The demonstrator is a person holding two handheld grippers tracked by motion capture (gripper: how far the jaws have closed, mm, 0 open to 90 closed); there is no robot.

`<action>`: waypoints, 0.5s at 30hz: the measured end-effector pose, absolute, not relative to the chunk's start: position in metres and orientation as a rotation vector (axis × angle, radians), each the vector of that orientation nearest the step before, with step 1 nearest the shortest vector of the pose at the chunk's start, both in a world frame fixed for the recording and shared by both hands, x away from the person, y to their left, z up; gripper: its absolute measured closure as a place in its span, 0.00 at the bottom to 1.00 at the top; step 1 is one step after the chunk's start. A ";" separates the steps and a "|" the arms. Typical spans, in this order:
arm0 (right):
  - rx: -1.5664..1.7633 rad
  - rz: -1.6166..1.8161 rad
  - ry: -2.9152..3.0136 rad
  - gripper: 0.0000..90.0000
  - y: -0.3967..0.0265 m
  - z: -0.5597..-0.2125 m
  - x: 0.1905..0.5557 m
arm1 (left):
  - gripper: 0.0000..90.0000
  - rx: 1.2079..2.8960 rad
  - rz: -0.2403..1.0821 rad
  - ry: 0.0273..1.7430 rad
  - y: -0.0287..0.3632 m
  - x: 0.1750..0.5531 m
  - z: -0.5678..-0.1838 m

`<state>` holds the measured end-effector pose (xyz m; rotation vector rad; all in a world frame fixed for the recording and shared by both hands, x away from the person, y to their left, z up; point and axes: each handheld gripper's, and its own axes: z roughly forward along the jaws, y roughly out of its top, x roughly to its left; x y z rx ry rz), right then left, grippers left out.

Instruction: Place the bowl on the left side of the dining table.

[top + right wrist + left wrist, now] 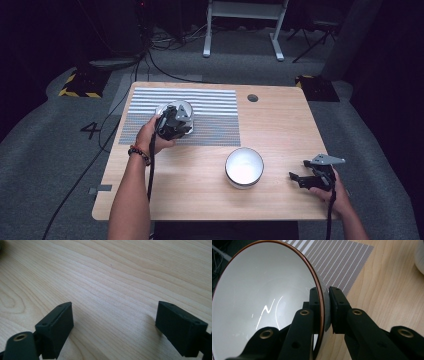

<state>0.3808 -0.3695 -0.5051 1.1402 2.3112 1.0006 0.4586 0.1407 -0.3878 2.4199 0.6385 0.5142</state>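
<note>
Pinching a white bowl's (262, 297) copper-edged rim: left claw (325, 307), close up.

Looked like pale wood on the table (280, 125), smooth and matt, with clear grain lines. Appeared woven on the striped grey placemat (342, 260) lying on the table, finely textured and dull. Seemed glazed ceramic in the bowl (262, 290) over the placemat: glossy white inside, streaked with reflections, a thin coppery band at the rim. Looked like matt black plastic on the left gripper (325, 312), brass-coloured metal at its screw holes. Same glossy white in the second bowl (244, 167) beside the placemat.
</note>
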 end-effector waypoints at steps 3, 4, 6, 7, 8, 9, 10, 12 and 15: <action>1.140 1.000 2.312 0.17 -0.370 -0.505 0.381 | 0.90 2.430 0.506 0.660 0.141 0.464 -0.390; 1.140 1.000 2.312 0.17 -0.370 -0.505 0.381 | 0.90 2.430 0.506 0.660 0.141 0.464 -0.390; 1.141 1.000 2.311 0.17 -0.370 -0.505 0.381 | 0.90 2.433 0.504 0.676 0.141 0.468 -0.392; 1.140 1.000 2.312 0.17 -0.370 -0.505 0.381 | 0.90 2.441 0.500 0.676 0.142 0.470 -0.392; 1.140 1.001 2.311 0.17 -0.370 -0.505 0.381 | 0.90 2.437 0.499 0.681 0.142 0.471 -0.392; 1.141 1.000 2.311 0.17 -0.370 -0.505 0.381 | 0.90 2.437 0.499 0.689 0.142 0.472 -0.393; 1.139 1.001 2.311 0.17 -0.370 -0.505 0.381 | 0.90 2.434 0.505 0.697 0.142 0.474 -0.393; 1.141 1.001 2.312 0.17 -0.370 -0.505 0.381 | 0.90 2.434 0.504 0.706 0.141 0.475 -0.394; 1.140 1.001 2.311 0.17 -0.370 -0.505 0.381 | 0.90 2.438 0.499 0.705 0.138 0.479 -0.396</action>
